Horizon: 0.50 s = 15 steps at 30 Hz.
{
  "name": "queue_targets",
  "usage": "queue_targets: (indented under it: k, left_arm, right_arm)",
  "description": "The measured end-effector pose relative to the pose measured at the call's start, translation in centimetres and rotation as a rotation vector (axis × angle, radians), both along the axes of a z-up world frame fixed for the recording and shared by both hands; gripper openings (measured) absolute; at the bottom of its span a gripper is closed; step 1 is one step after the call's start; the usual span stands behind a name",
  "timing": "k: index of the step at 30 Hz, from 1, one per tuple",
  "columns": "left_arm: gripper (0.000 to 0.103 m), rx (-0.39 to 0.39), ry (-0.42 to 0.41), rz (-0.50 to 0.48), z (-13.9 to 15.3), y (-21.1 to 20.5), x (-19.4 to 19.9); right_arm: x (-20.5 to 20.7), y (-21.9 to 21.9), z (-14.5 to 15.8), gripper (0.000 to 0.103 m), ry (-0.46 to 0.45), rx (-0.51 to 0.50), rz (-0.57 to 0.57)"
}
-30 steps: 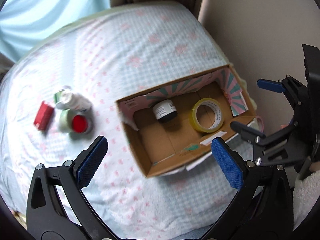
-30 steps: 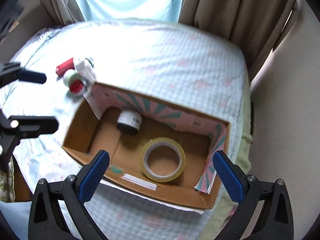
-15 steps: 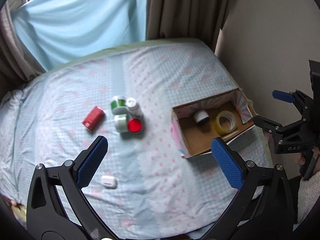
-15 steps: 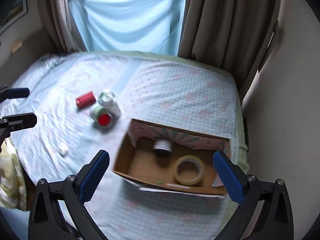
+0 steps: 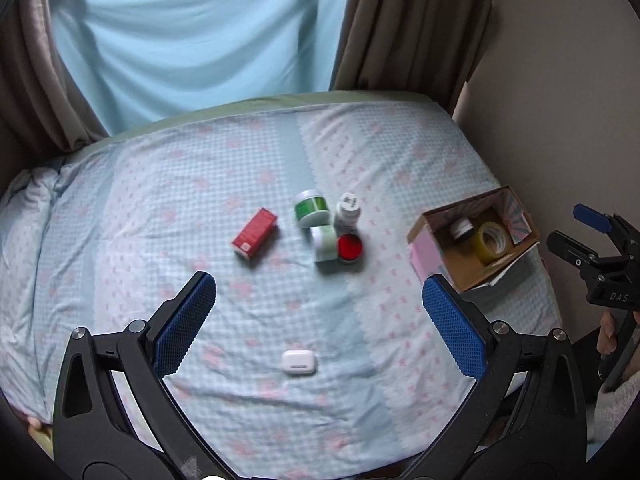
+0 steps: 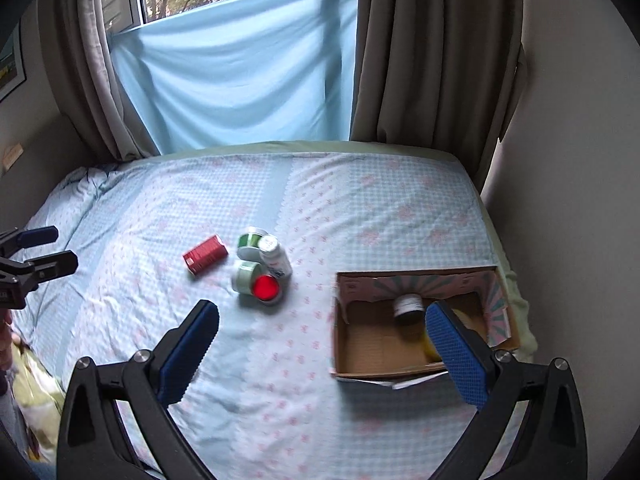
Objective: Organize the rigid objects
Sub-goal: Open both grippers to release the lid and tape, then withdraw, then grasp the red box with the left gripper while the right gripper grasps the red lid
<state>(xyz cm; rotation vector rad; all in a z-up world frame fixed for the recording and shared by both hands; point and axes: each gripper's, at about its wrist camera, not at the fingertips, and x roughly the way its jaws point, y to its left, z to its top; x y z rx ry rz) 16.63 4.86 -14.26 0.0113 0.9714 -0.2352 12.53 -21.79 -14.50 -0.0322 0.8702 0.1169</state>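
Observation:
A cardboard box (image 5: 424,248) (image 6: 380,364) sits at the bed's right edge, holding a black-lidded jar (image 5: 460,227) (image 6: 407,307) and a yellow tape roll (image 5: 489,242). Mid-bed lie a red box (image 5: 255,233) (image 6: 205,255), a green jar (image 5: 311,209) (image 6: 249,242), a white bottle (image 5: 348,211) (image 6: 275,257), a pale green jar (image 5: 325,242) (image 6: 244,276) and a red-lidded jar (image 5: 349,247) (image 6: 265,288). A white earbud case (image 5: 299,362) lies nearer. My left gripper (image 5: 318,328) and right gripper (image 6: 322,354) hang open high above the bed, holding nothing.
The bed carries a blue checked sheet (image 5: 240,168) with pink marks. A wall (image 5: 568,100) runs along its right side. Brown curtains (image 6: 436,52) and a blue cloth (image 6: 236,80) hang behind it. A yellow-green bundle (image 6: 36,396) lies off the bed's left edge.
Both grippers have pulled back and up from the box, so the whole bed now shows. Both stayed open. The objects have not moved.

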Motion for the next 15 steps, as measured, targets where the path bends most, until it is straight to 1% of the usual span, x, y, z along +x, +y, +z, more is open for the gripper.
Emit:
queue_targets:
  k: [4, 8, 11, 15]
  left_arm:
    - [0.103, -0.003, 0.006, -0.029, -1.3, 4.0, 2.1]
    - [0.103, -0.004, 0.039, -0.073, -3.4, 6.9, 5.0]
    - [0.103, 0.017, 0.067, -0.103, -5.4, 8.3, 7.4]
    - [0.103, 0.030, 0.103, -0.128, -8.3, 8.8, 10.7]
  right_arm:
    - [0.6, 4.6, -0.6, 0.103, -0.017, -0.020, -0.027]
    - [1.4, 8.3, -1.9, 0.103, -0.016, -0.021, -0.055]
    - [2.1, 10.5, -3.4, 0.103, -0.007, -0.026, -0.067]
    - [3.2, 12.6, -5.9, 0.103, 0.014, -0.044, -0.065]
